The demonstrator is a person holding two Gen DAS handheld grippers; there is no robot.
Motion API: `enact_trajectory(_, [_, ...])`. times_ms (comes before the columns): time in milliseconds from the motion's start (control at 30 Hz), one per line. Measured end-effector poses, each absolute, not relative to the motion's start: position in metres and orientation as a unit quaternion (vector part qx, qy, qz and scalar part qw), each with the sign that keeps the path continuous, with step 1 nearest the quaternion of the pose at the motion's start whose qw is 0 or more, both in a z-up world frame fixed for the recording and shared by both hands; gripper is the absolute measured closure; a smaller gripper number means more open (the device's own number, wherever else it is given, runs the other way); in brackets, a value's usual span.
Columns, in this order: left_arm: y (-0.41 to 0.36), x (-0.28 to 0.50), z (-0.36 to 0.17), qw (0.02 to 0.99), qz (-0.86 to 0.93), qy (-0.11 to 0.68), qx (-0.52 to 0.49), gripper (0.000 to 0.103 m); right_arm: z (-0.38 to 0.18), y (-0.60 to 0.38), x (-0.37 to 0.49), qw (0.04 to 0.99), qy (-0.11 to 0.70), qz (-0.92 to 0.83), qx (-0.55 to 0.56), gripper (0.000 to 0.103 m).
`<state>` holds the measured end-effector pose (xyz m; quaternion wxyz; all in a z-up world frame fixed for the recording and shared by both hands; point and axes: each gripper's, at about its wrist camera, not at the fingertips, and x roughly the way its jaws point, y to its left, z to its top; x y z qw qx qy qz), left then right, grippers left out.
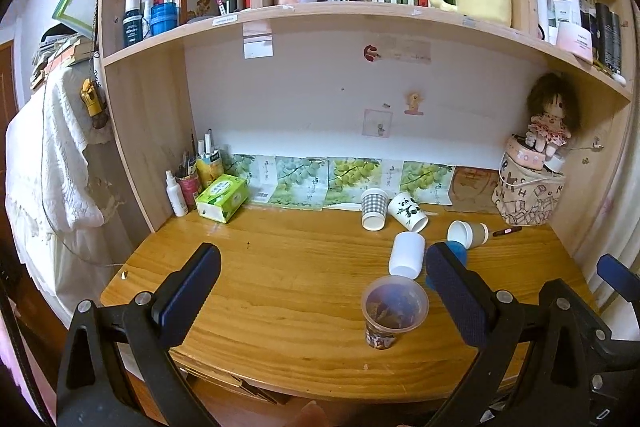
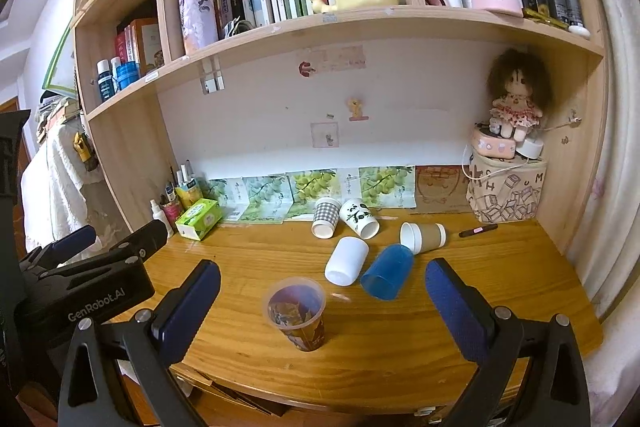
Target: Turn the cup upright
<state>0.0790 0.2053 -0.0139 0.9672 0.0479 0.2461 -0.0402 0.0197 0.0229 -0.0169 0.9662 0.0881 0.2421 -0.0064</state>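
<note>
A clear printed cup (image 1: 394, 313) (image 2: 297, 313) stands upright near the desk's front edge. Behind it lie several tipped cups: a white one (image 1: 407, 254) (image 2: 346, 260), a blue one (image 2: 388, 270) mostly hidden behind my left finger in the left wrist view (image 1: 458, 251), a brown one (image 1: 468, 233) (image 2: 423, 237), a checked one (image 1: 374, 209) (image 2: 326, 217) and a panda one (image 1: 409, 212) (image 2: 359, 218). My left gripper (image 1: 324, 289) is open and empty, the upright cup between its fingers. My right gripper (image 2: 323, 301) is open and empty around the same cup.
A green tissue box (image 1: 222, 197) and a pen holder (image 1: 188, 183) stand at the back left. A printed bag (image 2: 506, 193) with a doll (image 2: 516, 107) on it fills the back right corner. A dark pen (image 2: 478, 229) lies near it. Shelves hang overhead.
</note>
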Motion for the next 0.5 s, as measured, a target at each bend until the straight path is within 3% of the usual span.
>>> enact_trajectory(500, [0.1970,0.0798,-0.0107,0.971,-0.047,0.230,0.054,0.001,-0.0193,0.0158,0.0201,0.965,0.245,-0.011,0.094,0.001])
